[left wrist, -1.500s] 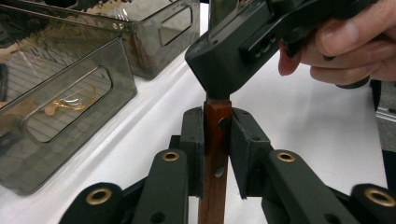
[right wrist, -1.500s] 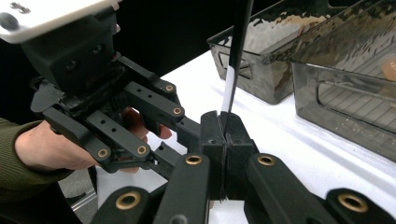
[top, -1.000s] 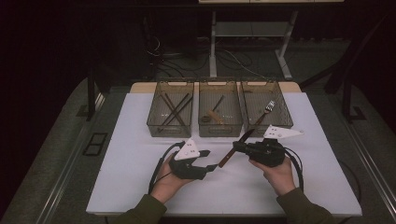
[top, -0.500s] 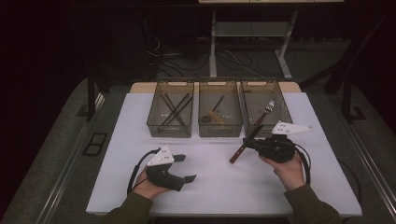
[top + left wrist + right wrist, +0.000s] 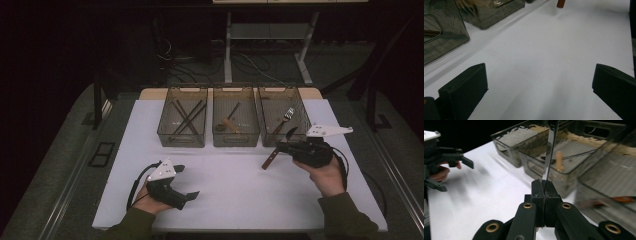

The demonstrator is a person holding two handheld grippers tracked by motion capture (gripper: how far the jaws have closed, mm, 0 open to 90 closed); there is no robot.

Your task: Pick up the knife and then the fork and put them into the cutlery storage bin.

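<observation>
The high view is showing a white desk [image 5: 240,185] on which three clear bins are standing in a row toward twelve o'clock. The left gripper [image 5: 186,181] is being held low over the desk at about seven o'clock, and its jaws have just been opening; they are now standing wide, with nothing between them. In the left gripper view the two black jaws are seen far apart over bare desk surface [image 5: 544,62], with bin walls at ten o'clock.

The right gripper [image 5: 283,145] is being held at about three o'clock, just in front of the right bin [image 5: 283,116]. Its jaws are being kept tightly closed on a knife [image 5: 274,154], which is being gripped by the blade. The brown handle is hanging down toward seven o'clock from the jaws, its end close above the desk. In the right gripper view the thin metal blade [image 5: 550,150] is rising straight toward twelve o'clock from between the closed jaws, in front of the bins.

The left bin [image 5: 183,117] is holding several dark sticks, possibly chopsticks, though the view is too dim to be sure. The middle bin [image 5: 235,118] is holding a wooden-handled utensil [image 5: 229,125]. A fork [image 5: 285,118] is lying in the right bin.
</observation>
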